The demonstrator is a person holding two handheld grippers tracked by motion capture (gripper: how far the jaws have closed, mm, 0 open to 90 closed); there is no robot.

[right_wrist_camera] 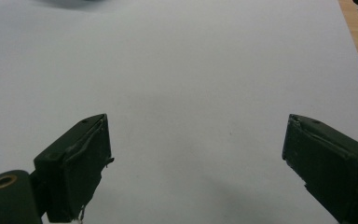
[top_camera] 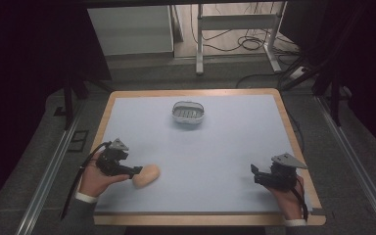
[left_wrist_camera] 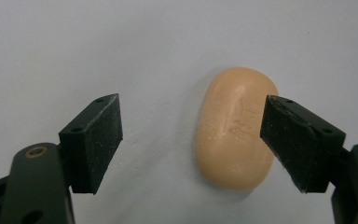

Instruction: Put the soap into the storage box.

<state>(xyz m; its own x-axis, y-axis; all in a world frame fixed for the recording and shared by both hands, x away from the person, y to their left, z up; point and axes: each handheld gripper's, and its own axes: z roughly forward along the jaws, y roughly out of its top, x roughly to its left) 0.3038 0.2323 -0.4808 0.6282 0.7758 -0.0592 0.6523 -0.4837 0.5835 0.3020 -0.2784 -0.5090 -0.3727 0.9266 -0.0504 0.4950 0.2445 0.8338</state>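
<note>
A peach-coloured oval bar of soap (top_camera: 146, 176) lies on the pale mat near the front left. My left gripper (top_camera: 136, 171) is open right at it. In the left gripper view the soap (left_wrist_camera: 235, 128) lies between the jaws, close against the right jaw and well apart from the left one; I cannot tell whether that jaw touches it. The left gripper (left_wrist_camera: 191, 140) holds nothing. My right gripper (top_camera: 255, 174) rests at the front right, open and empty, and its jaws (right_wrist_camera: 196, 163) stand wide over bare mat. A grey soap dish (top_camera: 188, 114) sits at the back centre.
The pale mat (top_camera: 215, 147) covers a wooden table (top_camera: 284, 115) whose edge shows as a rim around it. Beyond the table stand a white cabinet (top_camera: 129, 29) and a metal frame (top_camera: 237, 24) with cables on the floor.
</note>
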